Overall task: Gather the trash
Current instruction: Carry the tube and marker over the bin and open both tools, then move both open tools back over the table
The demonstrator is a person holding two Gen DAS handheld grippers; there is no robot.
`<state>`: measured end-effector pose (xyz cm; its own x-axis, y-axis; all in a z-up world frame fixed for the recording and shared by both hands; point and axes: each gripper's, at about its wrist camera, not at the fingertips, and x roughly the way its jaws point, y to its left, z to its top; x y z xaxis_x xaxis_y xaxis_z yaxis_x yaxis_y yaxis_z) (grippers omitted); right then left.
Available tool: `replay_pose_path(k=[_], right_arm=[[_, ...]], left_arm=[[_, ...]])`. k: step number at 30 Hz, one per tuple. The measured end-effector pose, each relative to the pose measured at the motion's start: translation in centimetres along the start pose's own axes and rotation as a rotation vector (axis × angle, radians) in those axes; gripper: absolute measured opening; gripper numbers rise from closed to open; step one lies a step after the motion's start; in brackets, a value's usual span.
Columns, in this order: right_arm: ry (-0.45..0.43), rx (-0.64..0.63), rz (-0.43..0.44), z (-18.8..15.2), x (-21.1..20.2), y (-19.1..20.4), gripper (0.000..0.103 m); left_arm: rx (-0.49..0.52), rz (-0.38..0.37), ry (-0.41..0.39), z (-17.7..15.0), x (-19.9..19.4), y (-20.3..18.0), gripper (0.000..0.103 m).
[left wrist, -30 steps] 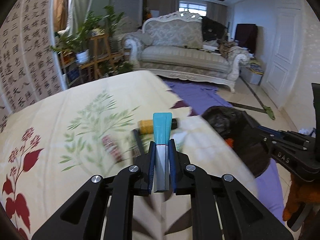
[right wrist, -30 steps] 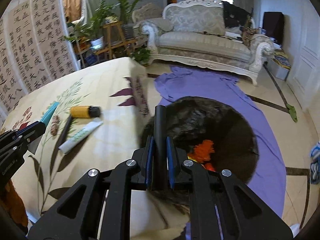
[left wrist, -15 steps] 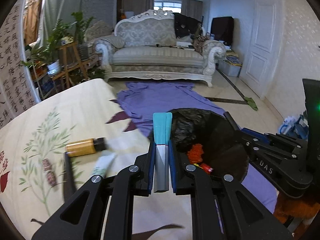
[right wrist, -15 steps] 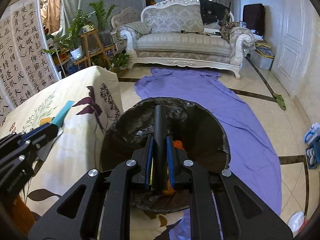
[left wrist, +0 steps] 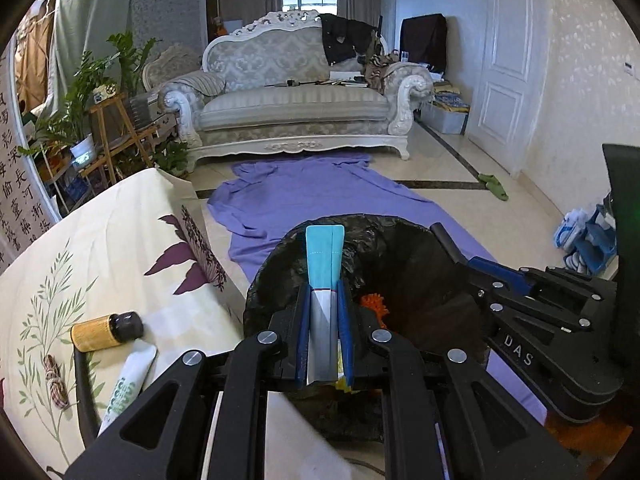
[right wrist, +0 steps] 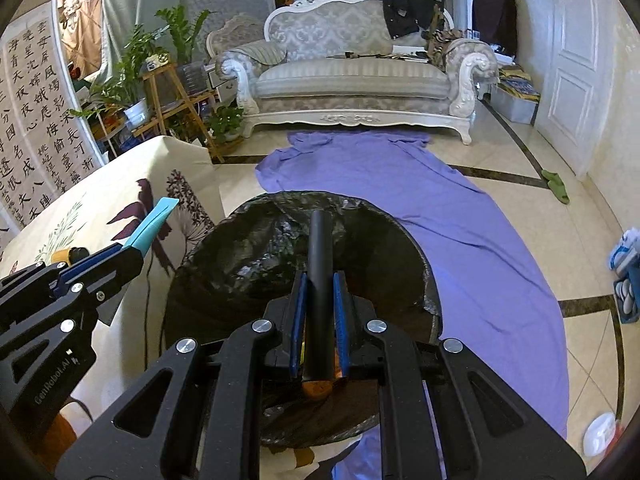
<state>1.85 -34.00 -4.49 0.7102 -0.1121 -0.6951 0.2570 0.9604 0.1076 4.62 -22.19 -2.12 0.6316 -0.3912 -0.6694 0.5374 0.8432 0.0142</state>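
Landmark: the black-lined trash bin (left wrist: 404, 264), standing on the floor just beside the surface (left wrist: 100, 248), which wears a cream cloth printed with leaves and purple flowers.

Farthest left of the bin, on the surface, lies a small coil of reddish cord (left wrist: 54, 376). Next to it, nearer the bin, are a black strip (left wrist: 82, 392), a white-and-green tube (left wrist: 128, 384) and an amber bottle with a dark cap (left wrist: 106, 330) lying on its side.

The left tool (left wrist: 325, 292) is clamped on a flat teal-and-white tube (left wrist: 324, 256), whose teal end reaches out over the near-left rim of the bin. In the right wrist view this tube (right wrist: 154, 224) shows still left of the bin's edge, above the cloth.

Inside the bin, an orange scrap (left wrist: 374, 304) lies on the liner.

The right tool (right wrist: 319, 292) is closed tight on a black cylindrical stick (right wrist: 320, 264), held over the open mouth of the bin (right wrist: 256, 264).

Beyond the bin, a purple sheet (right wrist: 440, 208) is spread on the tiled floor towards a pale carved sofa (right wrist: 352, 76).
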Motion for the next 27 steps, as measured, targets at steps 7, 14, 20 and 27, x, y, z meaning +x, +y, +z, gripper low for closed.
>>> replay_pose_path(k=[7, 14, 20, 27], right_arm=[[-0.005, 0.035, -0.001, 0.0, 0.7, -1.1, 0.029], [-0.013, 0.049, -0.017, -0.1, 0.2, -1.7, 0.037], [-0.027, 0.053, -0.022, -0.1, -0.6, -1.7, 0.041], [-0.04, 0.045, -0.002, -0.1, -1.8, -0.1, 0.044]], left_arm=[[0.012, 0.041, 0.028, -0.1, 1.2, -0.5, 0.042], [-0.01, 0.056, 0.017, 0.0, 0.7, -0.1, 0.064], [-0.03, 0.085, 0.013, -0.1, -0.2, 0.7, 0.07], [-0.056, 0.116, 0.015, -1.1, -2.3, 2.7, 0.071]])
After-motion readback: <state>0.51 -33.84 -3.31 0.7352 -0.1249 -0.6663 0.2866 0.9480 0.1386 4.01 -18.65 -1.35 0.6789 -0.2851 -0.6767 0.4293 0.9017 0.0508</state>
